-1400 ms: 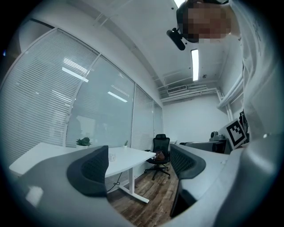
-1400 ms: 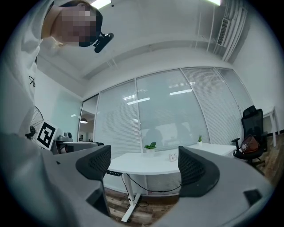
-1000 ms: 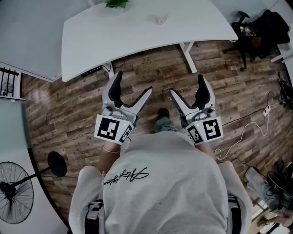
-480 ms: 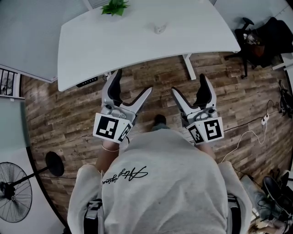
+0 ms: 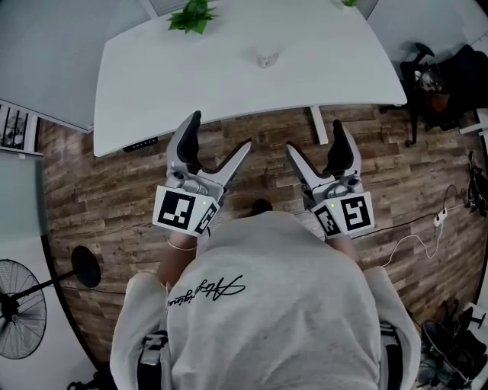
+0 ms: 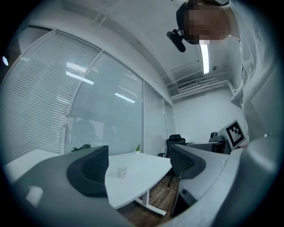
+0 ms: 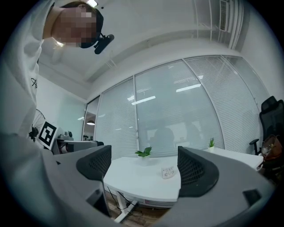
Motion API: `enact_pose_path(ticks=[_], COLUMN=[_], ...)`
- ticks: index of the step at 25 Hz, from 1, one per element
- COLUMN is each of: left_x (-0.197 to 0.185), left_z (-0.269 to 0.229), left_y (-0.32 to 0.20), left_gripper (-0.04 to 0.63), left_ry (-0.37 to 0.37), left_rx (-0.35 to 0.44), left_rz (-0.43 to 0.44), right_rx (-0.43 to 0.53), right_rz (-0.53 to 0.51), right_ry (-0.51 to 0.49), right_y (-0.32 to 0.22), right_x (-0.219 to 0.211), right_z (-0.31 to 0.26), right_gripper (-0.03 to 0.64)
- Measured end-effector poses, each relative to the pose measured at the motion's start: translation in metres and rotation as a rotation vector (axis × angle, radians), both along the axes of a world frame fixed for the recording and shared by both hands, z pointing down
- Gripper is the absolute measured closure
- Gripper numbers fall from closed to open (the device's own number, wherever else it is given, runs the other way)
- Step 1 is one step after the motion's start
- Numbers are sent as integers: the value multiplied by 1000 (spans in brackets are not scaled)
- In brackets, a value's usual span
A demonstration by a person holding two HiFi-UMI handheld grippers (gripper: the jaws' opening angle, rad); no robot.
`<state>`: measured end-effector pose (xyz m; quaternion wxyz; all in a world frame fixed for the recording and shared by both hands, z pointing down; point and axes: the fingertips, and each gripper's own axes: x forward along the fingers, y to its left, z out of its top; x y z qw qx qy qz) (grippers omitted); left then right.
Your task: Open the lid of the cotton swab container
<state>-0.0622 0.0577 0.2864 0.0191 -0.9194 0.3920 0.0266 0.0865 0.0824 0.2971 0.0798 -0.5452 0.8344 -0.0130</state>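
my left gripper [image 5: 221,131] hung wide open and empty, short of the white table's [image 5: 137,91] near edge, over the wood floor [image 5: 91,190]. the cotton swab container [image 5: 266,58] stood far across the tabletop, well apart from both tools, and its lid was too small to read. my right gripper [image 5: 314,137] gaped just as wide, holding nothing. i judged the tub light enough to tip or skid if one jaw struck it unsteadied. the tabletop around it lay bare, and the plant [image 5: 192,15] sat off at the far edge.
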Motion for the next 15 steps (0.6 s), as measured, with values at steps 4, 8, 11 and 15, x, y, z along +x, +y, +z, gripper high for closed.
enact_pose_path(ticks=[4, 8, 11, 15], left_x=[6, 6, 5, 7], left_z=[1, 7, 9, 7], left_y=[-9, -12, -19, -20], left_gripper=[178, 178, 178, 178], left_ry=[-2, -16, -13, -5], left_rx=[-1, -14, -20, -17], left_rz=[-19, -23, -27, -30], right_rx=[-3, 1, 5, -5], right_rz=[-29, -37, -34, -29], right_ry=[-1, -2, -2, -5], right_y=[-14, -20, -26, -27], right_x=[4, 5, 6, 9], right_z=[1, 2, 2, 4], right_gripper=[169, 169, 169, 172])
